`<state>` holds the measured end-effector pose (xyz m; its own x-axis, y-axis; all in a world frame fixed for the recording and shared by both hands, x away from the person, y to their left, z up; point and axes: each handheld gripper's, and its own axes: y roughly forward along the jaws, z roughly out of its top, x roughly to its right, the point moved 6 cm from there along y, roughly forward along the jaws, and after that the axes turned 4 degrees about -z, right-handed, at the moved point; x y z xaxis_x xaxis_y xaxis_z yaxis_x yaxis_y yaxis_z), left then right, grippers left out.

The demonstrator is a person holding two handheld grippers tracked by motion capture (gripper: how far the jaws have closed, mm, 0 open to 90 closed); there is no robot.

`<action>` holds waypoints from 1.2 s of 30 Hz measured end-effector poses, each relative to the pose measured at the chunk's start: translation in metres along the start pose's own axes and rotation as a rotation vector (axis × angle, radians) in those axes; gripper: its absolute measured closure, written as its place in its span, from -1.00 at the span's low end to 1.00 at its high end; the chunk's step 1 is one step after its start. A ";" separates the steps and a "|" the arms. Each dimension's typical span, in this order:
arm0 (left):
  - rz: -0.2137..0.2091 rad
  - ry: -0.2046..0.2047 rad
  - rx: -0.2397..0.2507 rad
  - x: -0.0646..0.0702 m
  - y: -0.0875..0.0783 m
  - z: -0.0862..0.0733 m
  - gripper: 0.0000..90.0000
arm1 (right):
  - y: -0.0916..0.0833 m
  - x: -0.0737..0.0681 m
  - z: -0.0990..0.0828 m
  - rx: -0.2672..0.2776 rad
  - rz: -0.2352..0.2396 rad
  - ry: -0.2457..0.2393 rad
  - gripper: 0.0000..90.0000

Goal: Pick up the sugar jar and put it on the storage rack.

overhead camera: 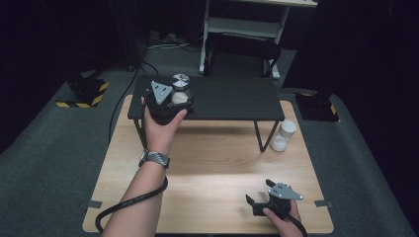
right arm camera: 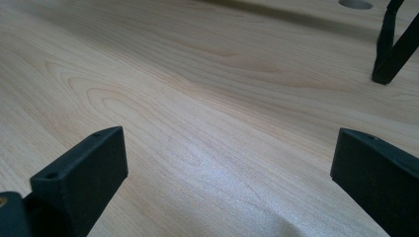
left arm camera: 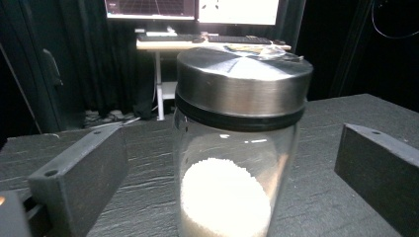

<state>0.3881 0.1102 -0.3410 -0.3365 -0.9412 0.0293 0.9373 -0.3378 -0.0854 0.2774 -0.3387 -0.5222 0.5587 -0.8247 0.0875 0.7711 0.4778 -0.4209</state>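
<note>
Glass jar [left arm camera: 237, 148] with steel lid, part filled with white grains, upright on the black shelf [overhead camera: 222, 101], near its left end. Base cut off in the left gripper view, body largely hidden by the left gripper [overhead camera: 174, 100] from above. Jaws spread wide either side, clear of the glass. Right gripper [overhead camera: 258, 201] low beside the shelf's front, jaws wide, empty.

Wooden table [overhead camera: 212, 163] is seen from above, looking toward 12 o'clock. Black shelf [overhead camera: 222, 98] and jar [left arm camera: 237, 148] are viewed level, close-up, by left gripper view; tabletop is skimmed low by right gripper view, shelf leg [right arm camera: 390, 44] at 1 o'clock.
</note>
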 end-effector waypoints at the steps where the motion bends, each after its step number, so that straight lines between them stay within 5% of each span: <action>1: -0.005 0.006 0.004 -0.001 -0.003 0.000 -0.99 | 0.000 0.000 0.000 0.000 0.000 -0.001 -0.99; 15: -0.015 0.046 -0.001 -0.002 -0.032 -0.021 -0.99 | 0.000 -0.001 0.000 0.001 -0.001 -0.011 -0.99; 36: -0.071 0.024 0.033 0.000 -0.088 -0.066 -0.99 | 0.000 -0.002 0.000 -0.001 -0.003 -0.017 -0.99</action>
<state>0.2997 0.1400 -0.3989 -0.4037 -0.9149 0.0098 0.9135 -0.4036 -0.0515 0.2760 -0.3371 -0.5221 0.5617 -0.8209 0.1037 0.7722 0.4751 -0.4219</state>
